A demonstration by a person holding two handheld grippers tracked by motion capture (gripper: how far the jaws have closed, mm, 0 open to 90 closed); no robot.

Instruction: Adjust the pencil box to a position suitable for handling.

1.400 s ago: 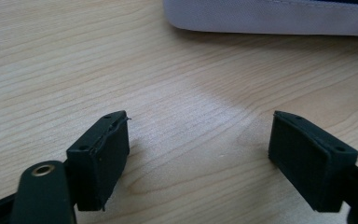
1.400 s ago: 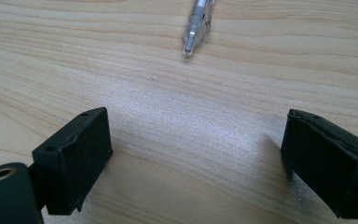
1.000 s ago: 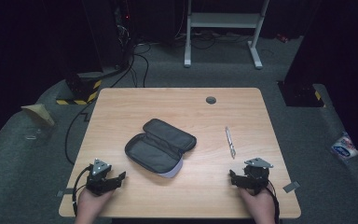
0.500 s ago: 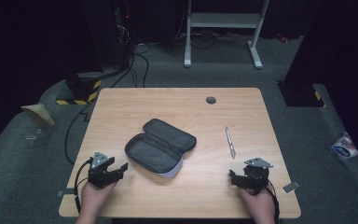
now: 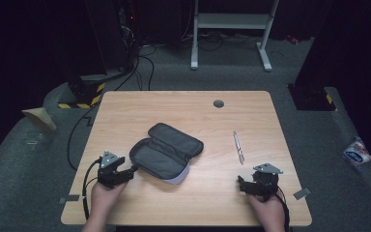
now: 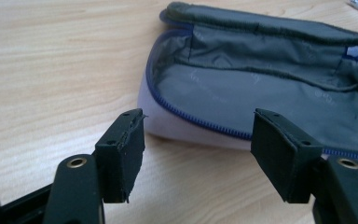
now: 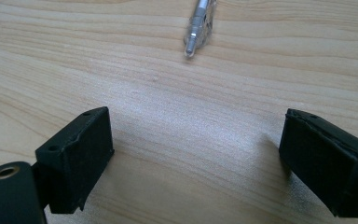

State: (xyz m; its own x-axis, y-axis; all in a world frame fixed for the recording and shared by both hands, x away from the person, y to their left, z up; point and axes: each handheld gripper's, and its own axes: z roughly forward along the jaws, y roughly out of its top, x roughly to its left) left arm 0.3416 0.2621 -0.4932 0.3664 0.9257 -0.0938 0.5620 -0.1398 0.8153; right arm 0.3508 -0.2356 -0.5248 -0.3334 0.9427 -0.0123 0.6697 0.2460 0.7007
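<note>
Left gripper (image 5: 125, 172) sits at the near-left end of the open pencil case (image 5: 166, 153) on the table (image 5: 125, 111); jaws have just been closing a little, still wide apart, nothing between the pads, case edge just ahead of them; right gripper (image 5: 245, 184) spread wide, empty, low over bare wood; pen (image 5: 238, 147) lies just beyond it, right of the case.
</note>
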